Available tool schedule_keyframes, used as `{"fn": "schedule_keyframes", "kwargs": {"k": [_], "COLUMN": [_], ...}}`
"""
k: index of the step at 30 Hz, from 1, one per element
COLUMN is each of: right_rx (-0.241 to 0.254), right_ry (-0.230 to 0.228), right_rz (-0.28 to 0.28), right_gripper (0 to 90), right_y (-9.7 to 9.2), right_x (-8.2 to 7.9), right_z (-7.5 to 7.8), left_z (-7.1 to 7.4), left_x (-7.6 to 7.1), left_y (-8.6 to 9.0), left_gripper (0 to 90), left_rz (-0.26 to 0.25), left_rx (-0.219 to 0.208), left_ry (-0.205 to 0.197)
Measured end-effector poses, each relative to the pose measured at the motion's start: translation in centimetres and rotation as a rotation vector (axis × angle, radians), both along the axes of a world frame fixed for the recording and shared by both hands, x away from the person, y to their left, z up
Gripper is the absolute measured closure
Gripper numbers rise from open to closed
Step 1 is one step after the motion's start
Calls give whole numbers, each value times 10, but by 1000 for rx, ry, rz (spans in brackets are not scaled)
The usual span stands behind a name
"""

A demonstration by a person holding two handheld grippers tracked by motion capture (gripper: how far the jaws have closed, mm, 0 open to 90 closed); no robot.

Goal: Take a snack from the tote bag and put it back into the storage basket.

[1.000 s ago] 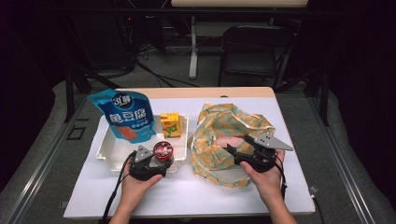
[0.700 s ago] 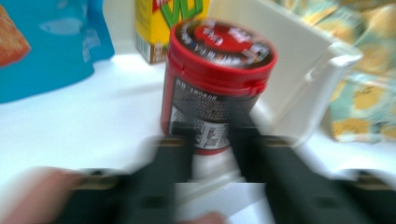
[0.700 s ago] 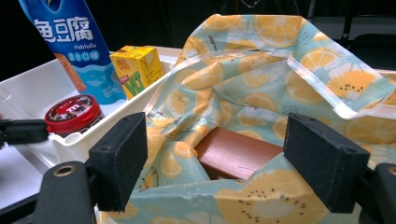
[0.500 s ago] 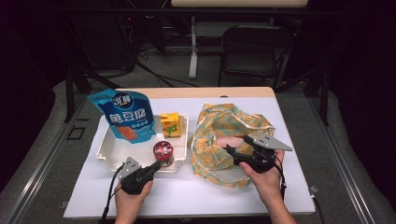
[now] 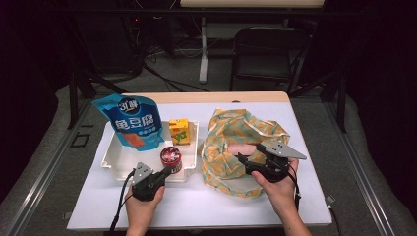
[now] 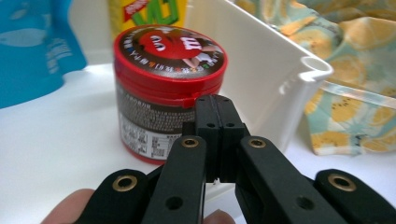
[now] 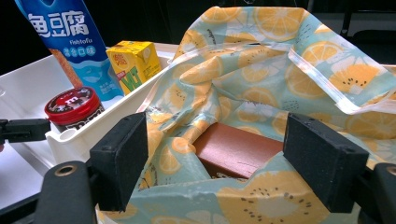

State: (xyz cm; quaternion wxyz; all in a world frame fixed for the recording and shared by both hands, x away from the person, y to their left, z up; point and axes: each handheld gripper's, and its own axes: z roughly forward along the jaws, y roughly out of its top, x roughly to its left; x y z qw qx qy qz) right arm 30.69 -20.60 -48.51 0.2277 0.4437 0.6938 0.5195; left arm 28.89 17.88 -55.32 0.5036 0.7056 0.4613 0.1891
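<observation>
High view first: on the white-covered counter (image 5: 196,206) sat a white tray (image 5: 114,160) holding a blue pouch (image 5: 131,120) printed with large Chinese characters, a yellow drink carton (image 5: 179,131) and a red-lidded candy jar (image 5: 171,158). The left gripper (image 5: 166,171) lay just in front of the tray, its jaws pointing at the jar. The right gripper (image 5: 242,158) rested on a lemon-print cloth bag (image 5: 236,135) beside the tray.

Left gripper view: the jaws were closed flat against each other with nothing between them, their tips just short of the jar (image 6: 169,88). Its lid carried the red M&M's character and white "m" marks; the small label print was unreadable. The tray's wall (image 6: 261,79) rose beside it.

Right gripper view: the jaws stood wide apart over the bag's (image 7: 261,70) mouth, gripping nothing, with a brown box (image 7: 233,150) inside. The pouch (image 7: 70,42) read "Fishtofu".
</observation>
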Motion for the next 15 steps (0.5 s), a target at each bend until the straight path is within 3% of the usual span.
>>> {"fn": "schedule_keyframes", "kwargs": {"k": [7,15], "right_rx": [4,2], "right_ry": [0,3], "right_rz": [1,-4], "right_gripper": [222,224], "right_y": [1,1], "right_x": [1,2], "right_z": [-1,-2], "left_z": [1,8], "left_x": [9,32], "left_y": [17,30], "left_gripper": [900,900], "left_rz": [83,155], "left_rx": [-40,-59], "left_ry": [27,104]}}
